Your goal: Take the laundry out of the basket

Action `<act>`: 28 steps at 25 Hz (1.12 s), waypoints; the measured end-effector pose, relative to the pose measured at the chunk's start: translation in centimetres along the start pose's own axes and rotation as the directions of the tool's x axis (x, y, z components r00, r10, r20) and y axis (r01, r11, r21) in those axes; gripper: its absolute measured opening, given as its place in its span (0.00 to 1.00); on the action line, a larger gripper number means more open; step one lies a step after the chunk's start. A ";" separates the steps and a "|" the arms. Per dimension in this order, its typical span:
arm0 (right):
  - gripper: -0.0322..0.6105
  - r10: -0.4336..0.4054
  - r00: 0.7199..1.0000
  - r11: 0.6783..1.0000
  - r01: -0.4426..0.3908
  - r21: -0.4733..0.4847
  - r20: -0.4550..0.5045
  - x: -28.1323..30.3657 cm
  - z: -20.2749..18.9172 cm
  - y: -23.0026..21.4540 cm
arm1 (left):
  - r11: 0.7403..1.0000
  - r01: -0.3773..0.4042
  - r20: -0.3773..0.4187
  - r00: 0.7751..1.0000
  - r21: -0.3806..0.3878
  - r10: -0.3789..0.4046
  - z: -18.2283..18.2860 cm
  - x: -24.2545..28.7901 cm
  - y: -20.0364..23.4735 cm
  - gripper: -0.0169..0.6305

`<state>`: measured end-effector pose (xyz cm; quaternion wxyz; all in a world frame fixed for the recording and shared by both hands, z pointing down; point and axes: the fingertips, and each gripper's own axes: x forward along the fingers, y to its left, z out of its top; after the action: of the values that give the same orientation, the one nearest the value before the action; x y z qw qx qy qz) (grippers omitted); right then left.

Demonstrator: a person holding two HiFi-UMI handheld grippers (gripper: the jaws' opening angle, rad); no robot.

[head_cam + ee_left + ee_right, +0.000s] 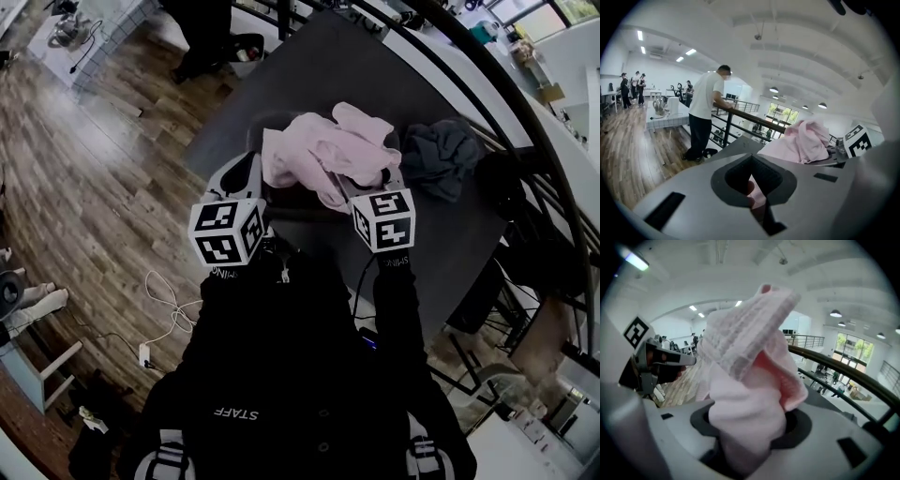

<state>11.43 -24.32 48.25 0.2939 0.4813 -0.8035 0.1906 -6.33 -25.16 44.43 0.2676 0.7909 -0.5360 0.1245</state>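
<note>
Dark table [281,84] by a black railing [539,141], wood floor [112,187] around. Your left gripper [251,169] and right gripper [345,186] are both clamped on the pink garment [323,150], bunched above the table. A grey cloth [441,155] lies just to its right. A person [704,110] stands at the railing.

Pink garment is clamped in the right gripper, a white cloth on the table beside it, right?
No: the cloth on the table is dark grey, not white; the head view shows it. The pink garment is clamped in the right gripper.
</note>
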 end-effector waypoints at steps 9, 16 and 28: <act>0.48 -0.218 0.947 0.967 0.176 0.186 0.235 -8.2 5.0 -1.0 | 0.996 0.058 0.139 0.988 0.061 -0.066 5.2 -2.6 -3.7 0.02; 0.49 -0.346 0.866 0.927 0.256 0.273 0.362 -12.2 8.1 -1.6 | 0.983 0.103 0.208 0.969 0.154 -0.134 8.1 -4.0 -7.1 0.02; 0.49 -0.466 0.722 0.882 0.332 0.334 0.511 -18.6 12.3 -2.5 | 0.960 0.131 0.341 0.916 0.248 -0.213 12.5 -6.2 -12.2 0.02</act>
<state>16.89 -20.44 26.85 0.0153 0.7075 -0.7044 0.0546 1.27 -23.87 27.57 0.0842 0.8691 -0.4873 0.0101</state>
